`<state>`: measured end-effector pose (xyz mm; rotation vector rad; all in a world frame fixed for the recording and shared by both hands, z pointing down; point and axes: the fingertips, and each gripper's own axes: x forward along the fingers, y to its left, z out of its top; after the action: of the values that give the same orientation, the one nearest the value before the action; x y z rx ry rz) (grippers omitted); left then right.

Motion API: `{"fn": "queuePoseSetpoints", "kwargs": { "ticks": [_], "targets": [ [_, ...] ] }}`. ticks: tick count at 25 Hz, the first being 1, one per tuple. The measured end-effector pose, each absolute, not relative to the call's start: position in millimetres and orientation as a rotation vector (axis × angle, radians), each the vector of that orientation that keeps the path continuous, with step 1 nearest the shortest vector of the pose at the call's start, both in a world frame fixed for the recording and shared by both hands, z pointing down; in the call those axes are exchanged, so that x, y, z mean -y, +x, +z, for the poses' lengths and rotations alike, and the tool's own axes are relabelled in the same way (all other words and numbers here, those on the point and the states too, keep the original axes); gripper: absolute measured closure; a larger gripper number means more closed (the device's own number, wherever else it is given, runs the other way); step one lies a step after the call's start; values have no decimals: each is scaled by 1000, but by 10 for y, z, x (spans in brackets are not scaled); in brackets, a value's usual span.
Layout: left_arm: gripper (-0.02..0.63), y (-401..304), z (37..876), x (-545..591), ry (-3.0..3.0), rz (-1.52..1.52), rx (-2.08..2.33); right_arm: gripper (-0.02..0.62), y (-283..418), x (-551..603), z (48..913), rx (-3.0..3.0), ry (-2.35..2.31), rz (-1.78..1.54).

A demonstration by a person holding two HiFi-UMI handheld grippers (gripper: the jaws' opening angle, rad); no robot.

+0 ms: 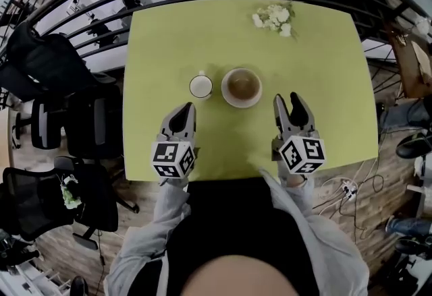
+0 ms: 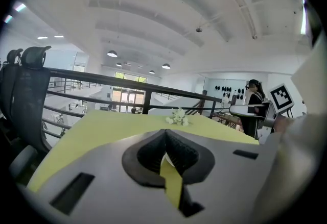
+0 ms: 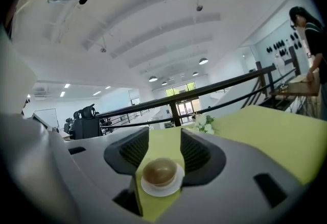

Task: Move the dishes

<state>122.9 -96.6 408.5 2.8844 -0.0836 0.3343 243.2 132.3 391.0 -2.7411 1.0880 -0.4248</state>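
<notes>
Right gripper (image 1: 286, 98) half-spread and empty, left gripper (image 1: 187, 108) pressed together, both short of the bowl (image 1: 241, 87), likely rigid, slick, breakable, so pinch its rim

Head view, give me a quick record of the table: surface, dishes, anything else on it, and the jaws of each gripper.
surface: green table
dishes: white cup left of brown bowl, apart, mid-table
other: white flowers near the far edge
left gripper: jaws together, empty, short of the white cup
right gripper: jaws apart, empty, short of the brown bowl
</notes>
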Motion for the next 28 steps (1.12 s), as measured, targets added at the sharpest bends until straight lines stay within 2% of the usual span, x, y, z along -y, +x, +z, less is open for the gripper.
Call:
{"fn": "queuePoseSetpoints", "kwargs": {
  "ticks": [7,28],
  "targets": [
    [594,1271,4064,1053,2890,325,93,586,2471,-1507,3962,-952,-2727,-401],
    [594,1302,4001,810,2907,310,-5,588,2225,-1504,4109,-1057,-2859,-429]
  ]
}}
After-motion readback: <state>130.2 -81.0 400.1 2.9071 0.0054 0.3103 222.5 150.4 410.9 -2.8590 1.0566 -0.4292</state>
